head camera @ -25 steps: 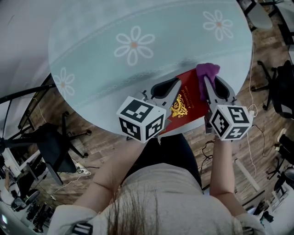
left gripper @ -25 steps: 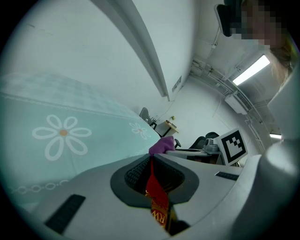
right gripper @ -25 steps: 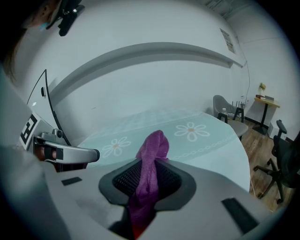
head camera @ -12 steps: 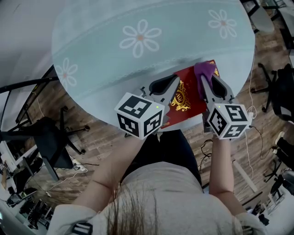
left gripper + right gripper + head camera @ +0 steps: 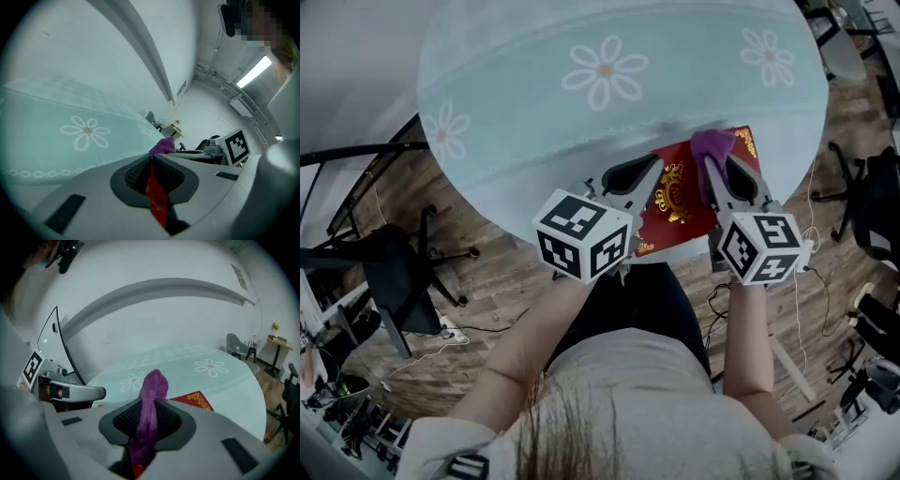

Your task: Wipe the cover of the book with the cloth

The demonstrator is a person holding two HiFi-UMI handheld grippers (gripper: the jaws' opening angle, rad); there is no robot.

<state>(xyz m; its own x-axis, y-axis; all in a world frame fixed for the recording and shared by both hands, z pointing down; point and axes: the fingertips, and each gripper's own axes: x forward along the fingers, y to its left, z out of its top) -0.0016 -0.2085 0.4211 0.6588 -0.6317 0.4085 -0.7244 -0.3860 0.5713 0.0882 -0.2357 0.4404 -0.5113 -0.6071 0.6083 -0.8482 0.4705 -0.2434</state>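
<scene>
A red book [image 5: 686, 200] with gold ornament lies at the near edge of the round table [image 5: 581, 122], its near corner over the rim. My left gripper [image 5: 649, 177] is shut on the book's left edge; in the left gripper view the red cover [image 5: 154, 197] shows edge-on between the jaws. My right gripper [image 5: 719, 167] is shut on a purple cloth [image 5: 710, 146], which rests on the book's far right part. In the right gripper view the cloth [image 5: 149, 416] sticks up between the jaws, with the book's red corner [image 5: 197, 401] beyond it.
The table has a pale green cover with white daisy prints [image 5: 605, 71]. Office chairs stand on the wooden floor at the left [image 5: 394, 272] and the right [image 5: 872, 187]. The person's lap sits right below the table's near edge.
The cloth in my right gripper has slid leftward and nearer across the cover, exposing the book's far right gold corner. The left gripper keeps its hold on the book.
</scene>
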